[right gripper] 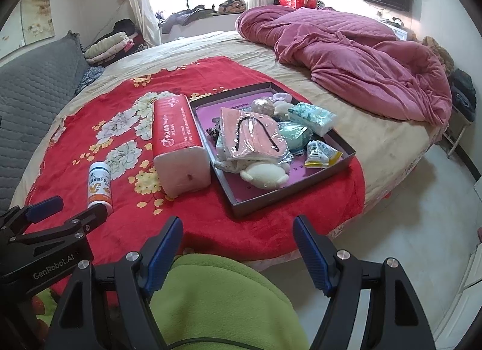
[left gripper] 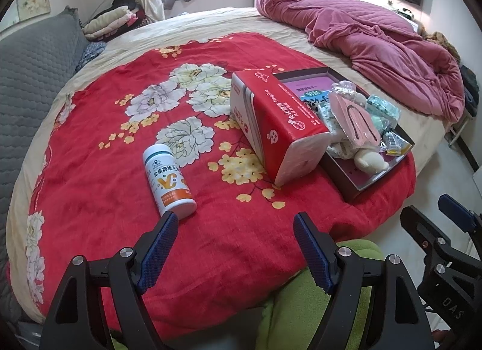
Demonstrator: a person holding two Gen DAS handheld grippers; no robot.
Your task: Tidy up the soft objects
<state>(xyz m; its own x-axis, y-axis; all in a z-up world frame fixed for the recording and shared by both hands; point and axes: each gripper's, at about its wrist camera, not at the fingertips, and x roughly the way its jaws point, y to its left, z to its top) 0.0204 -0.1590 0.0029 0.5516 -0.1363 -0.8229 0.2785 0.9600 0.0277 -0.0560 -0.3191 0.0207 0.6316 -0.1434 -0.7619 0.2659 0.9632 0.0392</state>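
Note:
A dark shallow tray (right gripper: 296,191) (left gripper: 343,182) lies on the red flowered blanket (left gripper: 99,151) (right gripper: 211,220). In it are a cream plush toy (right gripper: 265,175) (left gripper: 369,160), a pink bagged item (right gripper: 256,136) (left gripper: 357,119), tissue packs (right gripper: 313,116) and small sachets (right gripper: 320,152). A red pack of tissues (left gripper: 271,121) (right gripper: 177,145) leans against the tray's left edge. A white and orange bottle (left gripper: 168,181) (right gripper: 99,187) lies left of it. My left gripper (left gripper: 235,229) hangs open over the blanket's near edge, nothing between its fingers. My right gripper (right gripper: 238,232) is open too, empty, above a green-clad lap.
A bunched pink quilt (right gripper: 346,57) covers the bed's far right. A grey padded headboard (left gripper: 33,78) runs along the left, with folded clothes (left gripper: 111,20) behind it. Pale floor (right gripper: 406,229) lies right of the bed. A green garment (right gripper: 217,301) fills the foreground.

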